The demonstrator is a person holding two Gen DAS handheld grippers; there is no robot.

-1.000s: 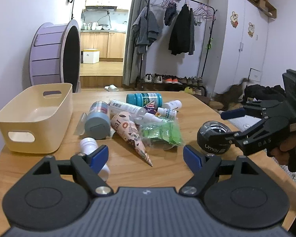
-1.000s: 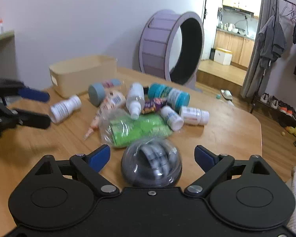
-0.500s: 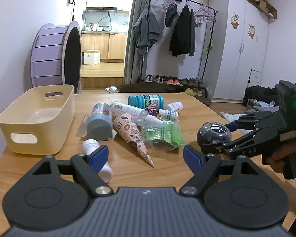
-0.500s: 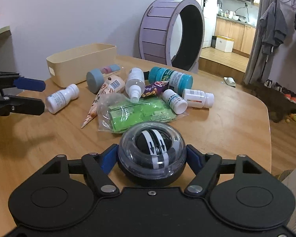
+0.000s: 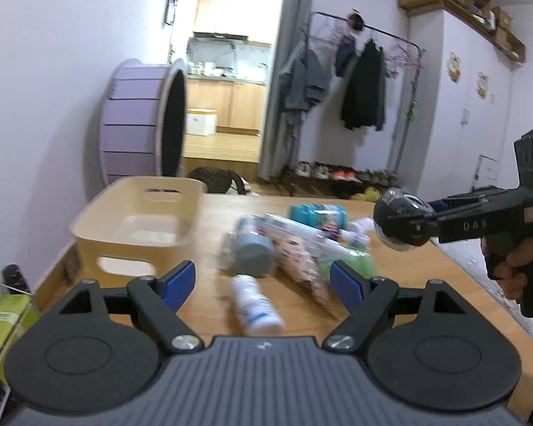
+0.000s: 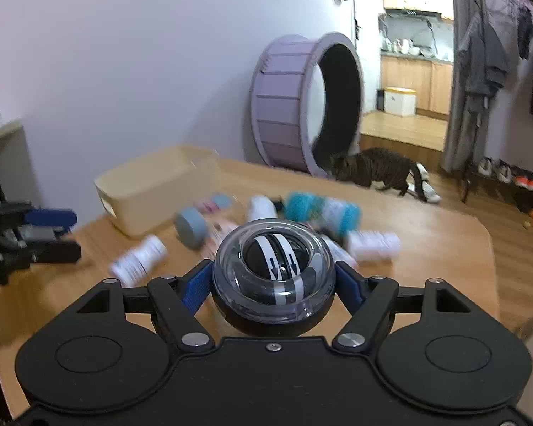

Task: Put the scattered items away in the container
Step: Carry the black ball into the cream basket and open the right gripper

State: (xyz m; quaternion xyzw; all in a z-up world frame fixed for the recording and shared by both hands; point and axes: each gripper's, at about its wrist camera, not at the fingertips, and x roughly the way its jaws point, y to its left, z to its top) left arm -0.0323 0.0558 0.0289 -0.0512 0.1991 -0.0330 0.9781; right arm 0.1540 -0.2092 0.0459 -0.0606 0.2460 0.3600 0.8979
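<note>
At the lower centre of the right wrist view, the right gripper (image 6: pixel 273 280) has its fingers closed on a clear-domed black gyro ball (image 6: pixel 273 273), now raised off the wooden table (image 6: pixel 426 248) where half a second ago it sat on the surface. Motion blur smears the pile, so labels are unreadable; one white pill bottle (image 5: pixel 254 301) lies nearest the left gripper (image 5: pixel 263 280), whose fingers gape wide and empty. One beige plastic bin (image 5: pixel 135 227) stands at middle left, cut off by nothing, empty. One striped cat (image 6: pixel 373 170) walks behind the table.

Glossy clear-plastic gyro ball (image 6: pixel 273 273); matt beige plastic bin (image 5: pixel 138 223); wood table (image 6: pixel 426 248).
</note>
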